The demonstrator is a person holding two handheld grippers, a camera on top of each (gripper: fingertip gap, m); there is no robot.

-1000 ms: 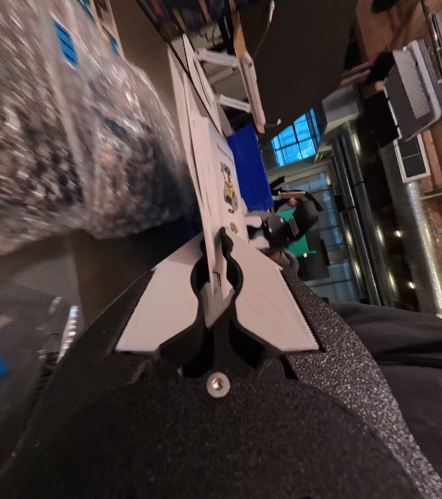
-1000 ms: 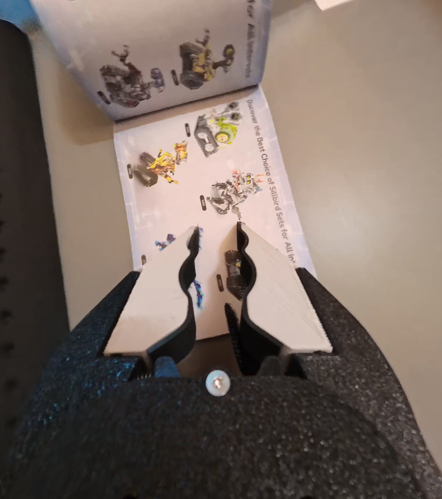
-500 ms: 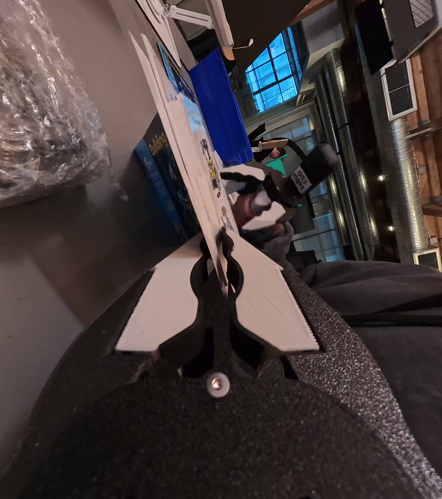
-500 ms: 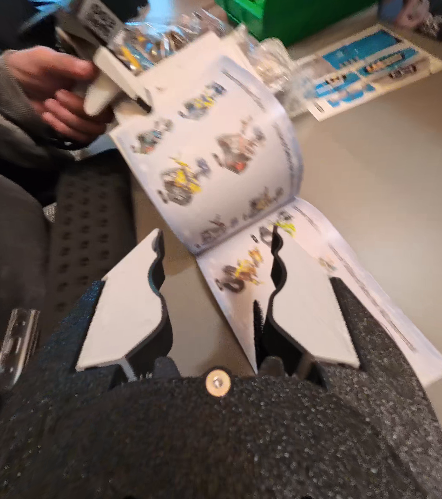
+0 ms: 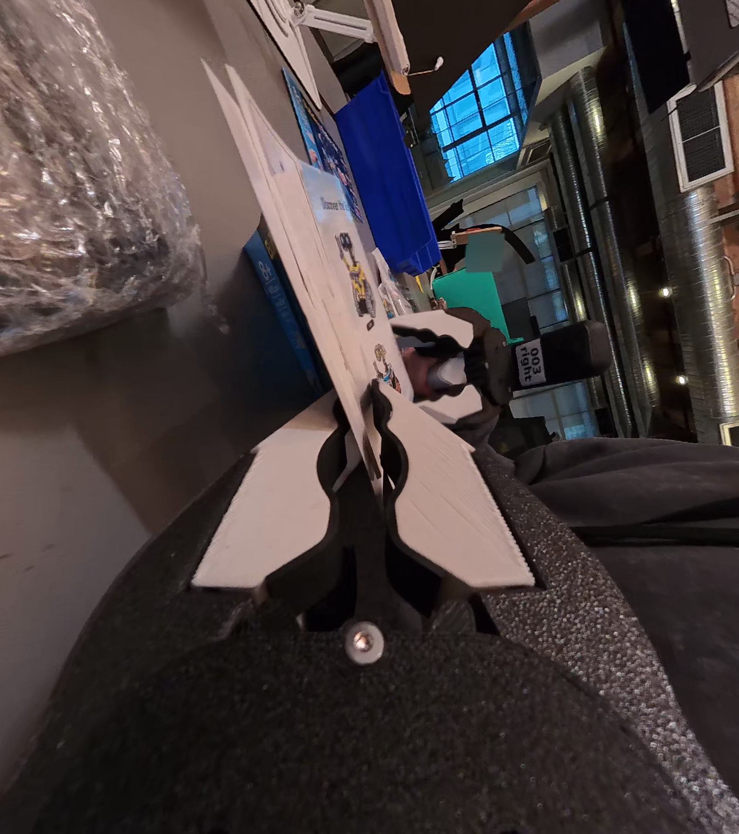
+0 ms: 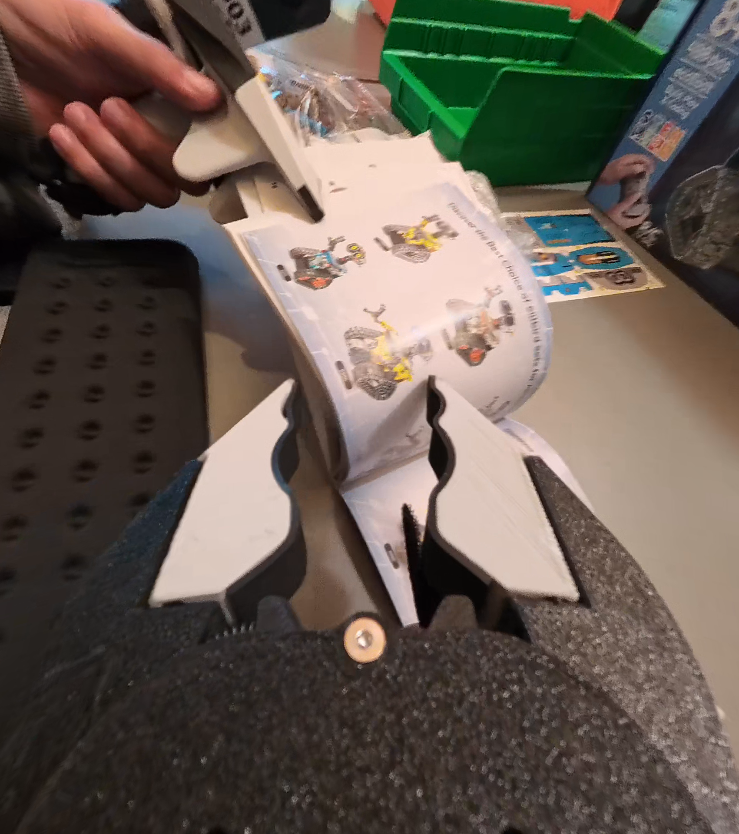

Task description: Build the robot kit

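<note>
A white instruction booklet (image 6: 403, 316) with pictures of toy vehicles lies open on the beige table (image 6: 629, 451). My left gripper (image 5: 360, 392) is shut on the edge of several of its pages (image 5: 313, 234) and holds them lifted, so they curl over. In the right wrist view, the left gripper (image 6: 313, 212) is at the upper left, held by a hand (image 6: 101, 113). My right gripper (image 6: 360, 388) is open and empty, low over the booklet's flat lower page (image 6: 372, 519), just before the curl. It also shows in the left wrist view (image 5: 408, 365), beyond the pages.
A green bin (image 6: 516, 104) and clear bags of parts (image 6: 327, 99) stand behind the booklet. A blue toy box (image 6: 719, 203) and a sticker sheet (image 6: 584, 252) are at the right. A black perforated mat (image 6: 87, 383) lies at the left. A crinkled plastic bag (image 5: 42, 203) and a blue bin (image 5: 381, 180) show too. My hands' fingertips stand some 10 cm from each other.
My right gripper has opened wider and drawn back toward the booklet's near end. My left gripper has lifted the pages and curled them over toward the right gripper.
</note>
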